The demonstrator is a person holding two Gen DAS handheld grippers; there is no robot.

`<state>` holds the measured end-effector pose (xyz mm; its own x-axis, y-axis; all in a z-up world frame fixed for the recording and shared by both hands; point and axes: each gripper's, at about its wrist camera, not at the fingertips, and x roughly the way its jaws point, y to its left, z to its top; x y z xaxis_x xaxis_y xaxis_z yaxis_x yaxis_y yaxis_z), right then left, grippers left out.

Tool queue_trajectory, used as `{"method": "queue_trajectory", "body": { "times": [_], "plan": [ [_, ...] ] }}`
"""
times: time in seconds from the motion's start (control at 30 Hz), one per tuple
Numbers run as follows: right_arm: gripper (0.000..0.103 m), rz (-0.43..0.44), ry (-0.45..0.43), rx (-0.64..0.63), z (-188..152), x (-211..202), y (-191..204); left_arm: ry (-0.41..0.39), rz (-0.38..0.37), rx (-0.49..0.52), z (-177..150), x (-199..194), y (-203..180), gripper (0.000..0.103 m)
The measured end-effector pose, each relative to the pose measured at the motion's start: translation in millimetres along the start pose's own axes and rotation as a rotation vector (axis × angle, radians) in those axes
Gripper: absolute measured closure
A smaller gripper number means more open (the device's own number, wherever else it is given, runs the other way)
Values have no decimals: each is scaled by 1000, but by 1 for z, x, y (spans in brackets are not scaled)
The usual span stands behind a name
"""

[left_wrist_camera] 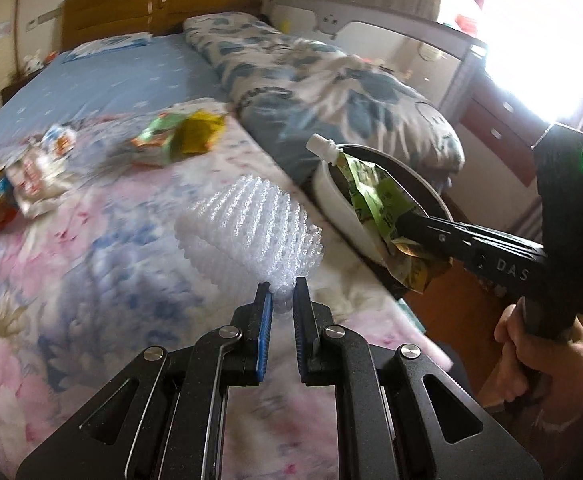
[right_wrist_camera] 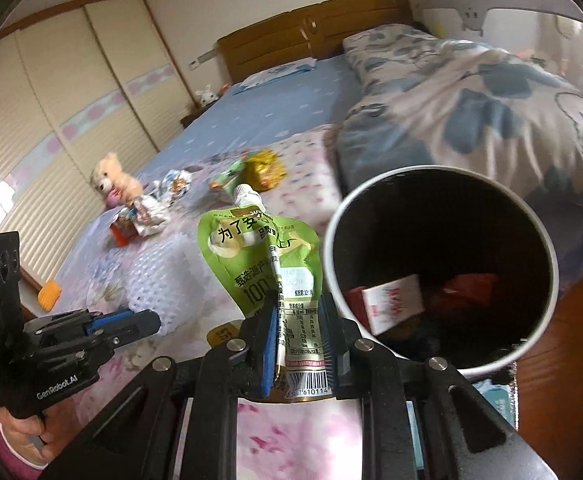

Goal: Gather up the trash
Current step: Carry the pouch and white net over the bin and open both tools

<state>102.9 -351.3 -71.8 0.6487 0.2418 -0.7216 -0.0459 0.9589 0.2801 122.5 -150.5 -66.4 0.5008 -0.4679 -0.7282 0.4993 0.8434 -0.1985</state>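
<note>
My left gripper (left_wrist_camera: pixel 282 293) is shut on a white foam fruit net (left_wrist_camera: pixel 251 228) and holds it above the floral bed cover. My right gripper (right_wrist_camera: pixel 297 312) is shut on a green spouted drink pouch (right_wrist_camera: pixel 257 256), held upright just left of a white trash bin (right_wrist_camera: pixel 539 248) with a dark inside that holds a red-and-white box (right_wrist_camera: pixel 395 300). In the left wrist view the pouch (left_wrist_camera: pixel 371 196) hangs over the bin's rim (left_wrist_camera: pixel 331 188) at the bed's right edge. The left gripper (right_wrist_camera: pixel 139 322) with the net (right_wrist_camera: pixel 159 268) shows at lower left in the right wrist view.
More wrappers lie on the bed: a green and gold pile (left_wrist_camera: pixel 179 136), white and orange packets (left_wrist_camera: pixel 15 188) at left. A teddy bear (right_wrist_camera: pixel 113 184) sits near them. A folded blue-flowered quilt (left_wrist_camera: pixel 331 92) lies along the bed's right side. A wardrobe (right_wrist_camera: pixel 51 128) stands left.
</note>
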Motion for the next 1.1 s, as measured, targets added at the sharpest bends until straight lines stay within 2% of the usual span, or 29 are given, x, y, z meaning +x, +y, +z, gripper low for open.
{"method": "queue_trajectory", "body": {
  "times": [0.63, 1.1],
  "plan": [
    [84, -124, -45, 90, 5, -32, -75, 22, -61, 140, 37, 39, -73, 94],
    [84, -156, -40, 119, 14, -25, -99, 39, -63, 177, 57, 65, -96, 94]
  ]
}}
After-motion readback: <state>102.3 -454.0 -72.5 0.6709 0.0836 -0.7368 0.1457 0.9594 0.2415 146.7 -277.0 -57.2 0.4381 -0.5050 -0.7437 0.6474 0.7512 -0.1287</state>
